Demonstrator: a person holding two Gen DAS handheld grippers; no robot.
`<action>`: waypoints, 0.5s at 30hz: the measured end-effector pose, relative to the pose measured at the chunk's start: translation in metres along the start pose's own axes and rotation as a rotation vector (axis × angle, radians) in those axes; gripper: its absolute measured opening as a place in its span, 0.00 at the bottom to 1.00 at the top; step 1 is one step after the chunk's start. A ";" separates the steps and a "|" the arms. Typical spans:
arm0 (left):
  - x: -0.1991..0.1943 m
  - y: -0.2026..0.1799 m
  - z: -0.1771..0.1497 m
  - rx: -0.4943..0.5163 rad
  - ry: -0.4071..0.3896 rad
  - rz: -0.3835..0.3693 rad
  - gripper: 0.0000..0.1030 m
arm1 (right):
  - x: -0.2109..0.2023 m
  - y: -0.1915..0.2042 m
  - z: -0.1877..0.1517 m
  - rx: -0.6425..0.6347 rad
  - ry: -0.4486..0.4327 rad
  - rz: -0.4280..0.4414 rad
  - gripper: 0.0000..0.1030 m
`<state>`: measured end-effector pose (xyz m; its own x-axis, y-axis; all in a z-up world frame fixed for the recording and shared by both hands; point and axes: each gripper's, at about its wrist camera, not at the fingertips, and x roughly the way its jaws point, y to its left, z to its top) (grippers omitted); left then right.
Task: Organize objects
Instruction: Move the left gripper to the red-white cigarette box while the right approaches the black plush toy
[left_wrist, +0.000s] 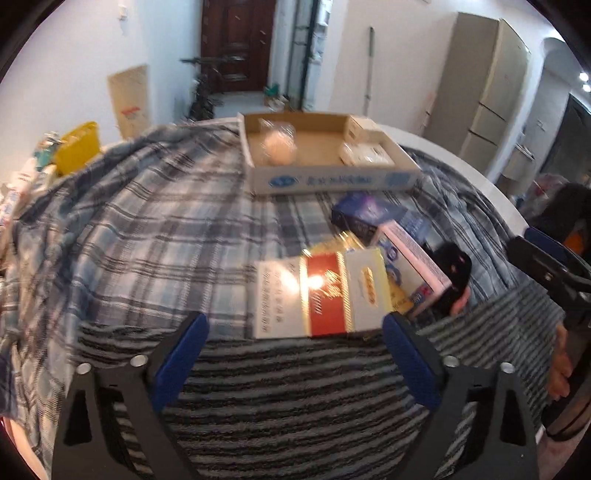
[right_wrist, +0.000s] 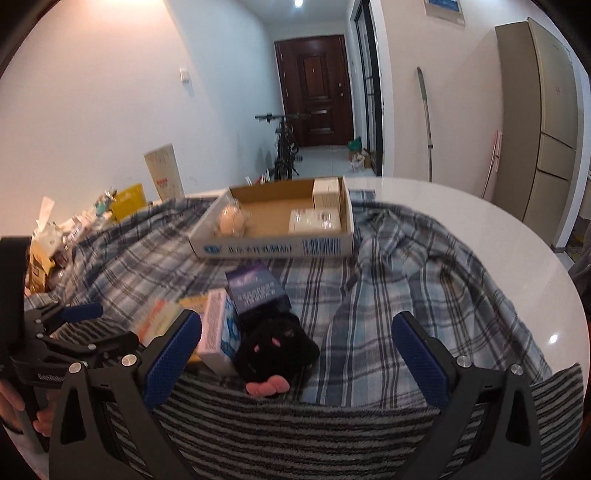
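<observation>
The left gripper (left_wrist: 295, 328) is standing open and empty, nearest the lens, over the striped towel (left_wrist: 295, 398). The right gripper (right_wrist: 295, 332) is also standing open, holding nothing. The cardboard tray (left_wrist: 325, 179) is waiting at 12 o'clock. The red and white carton (left_wrist: 321, 291), just beyond the left pads, is looking light, stiff and glossy, so I would be gripping its long flat sides. The black plush toy (right_wrist: 275, 343), at 3 o'clock from the carton, is looking soft.
</observation>
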<state>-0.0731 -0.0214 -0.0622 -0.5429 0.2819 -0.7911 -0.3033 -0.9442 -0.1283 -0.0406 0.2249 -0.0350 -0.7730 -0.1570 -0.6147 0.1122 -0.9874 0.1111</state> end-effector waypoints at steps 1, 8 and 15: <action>0.004 -0.002 -0.001 0.012 0.018 -0.019 0.90 | 0.001 -0.001 -0.001 0.002 0.005 0.001 1.00; 0.021 -0.013 0.000 0.014 0.064 -0.064 0.80 | 0.003 -0.002 -0.001 0.007 0.005 0.001 1.00; 0.014 -0.031 0.001 0.042 0.064 -0.119 0.49 | 0.004 -0.011 -0.002 0.031 0.009 -0.004 1.00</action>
<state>-0.0724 0.0123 -0.0687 -0.4503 0.3782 -0.8088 -0.3956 -0.8966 -0.1990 -0.0436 0.2350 -0.0399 -0.7680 -0.1533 -0.6219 0.0894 -0.9871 0.1329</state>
